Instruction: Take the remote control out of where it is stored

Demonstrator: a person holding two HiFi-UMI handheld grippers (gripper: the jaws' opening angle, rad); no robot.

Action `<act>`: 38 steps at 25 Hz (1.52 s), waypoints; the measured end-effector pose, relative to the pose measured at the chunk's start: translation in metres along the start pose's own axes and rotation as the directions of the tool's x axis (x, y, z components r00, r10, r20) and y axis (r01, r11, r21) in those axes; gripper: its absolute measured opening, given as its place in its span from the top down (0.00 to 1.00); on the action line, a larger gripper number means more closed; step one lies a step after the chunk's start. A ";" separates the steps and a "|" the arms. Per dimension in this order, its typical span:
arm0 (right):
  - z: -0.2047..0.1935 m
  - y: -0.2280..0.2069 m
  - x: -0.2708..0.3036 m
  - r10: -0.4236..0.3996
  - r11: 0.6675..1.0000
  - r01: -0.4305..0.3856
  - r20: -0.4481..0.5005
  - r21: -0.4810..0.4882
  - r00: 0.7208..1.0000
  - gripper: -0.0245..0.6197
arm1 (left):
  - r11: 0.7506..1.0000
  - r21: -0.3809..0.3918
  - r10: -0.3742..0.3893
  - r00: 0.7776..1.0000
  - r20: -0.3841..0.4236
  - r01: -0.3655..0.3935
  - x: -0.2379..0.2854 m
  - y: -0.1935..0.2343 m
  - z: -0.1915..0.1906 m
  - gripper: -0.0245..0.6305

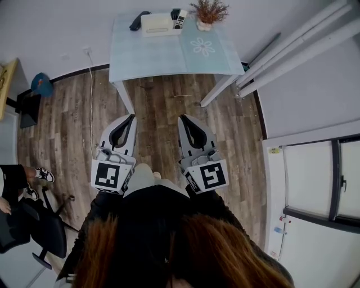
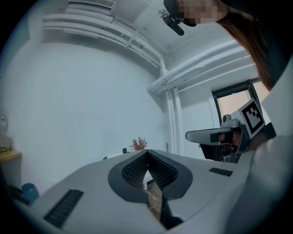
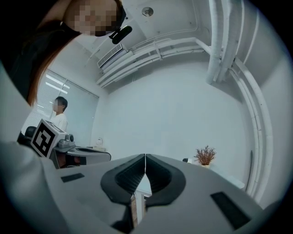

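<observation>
Status: task not begun.
- Remote control: apparently lodged in the white holder at the far edge of the desk, untouched.
- Left gripper and right gripper: both clenched on nothing, well short of the desk.
- Remaining: approach, grasp, lift out.

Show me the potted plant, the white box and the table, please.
potted plant (image 1: 208, 10): head view, its reddish twigs.
white box (image 1: 157, 23): head view, its top face.
table (image 1: 152, 56): head view, bare tabletop.
</observation>
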State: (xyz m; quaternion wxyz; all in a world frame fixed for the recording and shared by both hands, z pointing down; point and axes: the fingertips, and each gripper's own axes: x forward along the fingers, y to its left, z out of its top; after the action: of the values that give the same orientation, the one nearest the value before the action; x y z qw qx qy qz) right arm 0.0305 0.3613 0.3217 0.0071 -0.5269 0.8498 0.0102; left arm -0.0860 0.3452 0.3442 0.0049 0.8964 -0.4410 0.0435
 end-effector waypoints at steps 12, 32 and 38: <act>-0.012 -0.045 0.051 -0.007 1.000 0.007 -0.020 -0.009 1.000 0.94 | 1.000 -0.011 -0.005 1.000 0.021 0.006 0.066 0.031 -0.001 0.96; -0.011 -0.152 0.239 -0.099 0.995 0.099 -0.038 -0.002 0.994 0.94 | 0.987 -0.003 -0.161 0.985 0.058 0.161 0.267 0.142 0.034 0.96; -0.017 -0.168 0.277 -0.113 0.994 0.113 -0.052 0.001 0.992 0.94 | 0.982 -0.014 -0.190 0.981 0.046 0.191 0.299 0.165 0.030 0.96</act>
State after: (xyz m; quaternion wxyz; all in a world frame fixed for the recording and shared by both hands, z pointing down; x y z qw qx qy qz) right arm 0.0575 0.0386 0.3305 -0.0132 -0.5743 0.8185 -0.0056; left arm -0.0324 0.0068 0.3339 0.0074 0.9351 -0.3537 0.0188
